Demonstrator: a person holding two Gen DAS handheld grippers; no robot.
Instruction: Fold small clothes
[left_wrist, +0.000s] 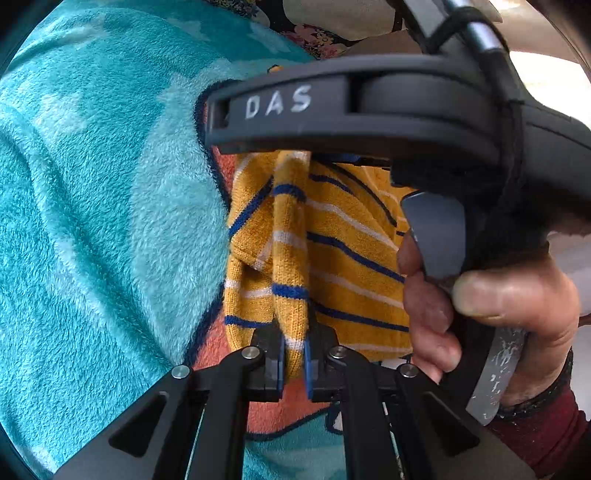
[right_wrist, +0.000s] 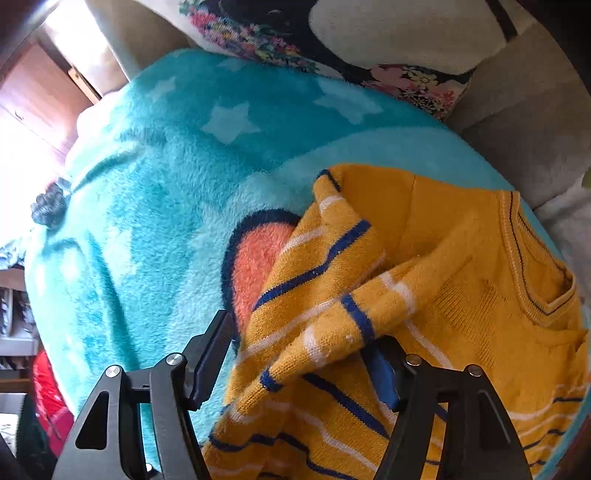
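Left gripper (left_wrist: 294, 363) fingers pinched a yellow striped sweater (right_wrist: 424, 280) fold; right gripper (right_wrist: 295, 369) fingers stood wide around it, over teal blanket (right_wrist: 155, 192).

sweater (right_wrist: 461, 258) on blanket (right_wrist: 155, 192), pillow (right_wrist: 388, 37) behind

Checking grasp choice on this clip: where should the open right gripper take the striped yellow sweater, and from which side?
Probably the raised striped fold of the sweater lying between the right gripper fingers, approached from the hem side. It stands clear of the teal blanket, so closing there should pinch knit alone.
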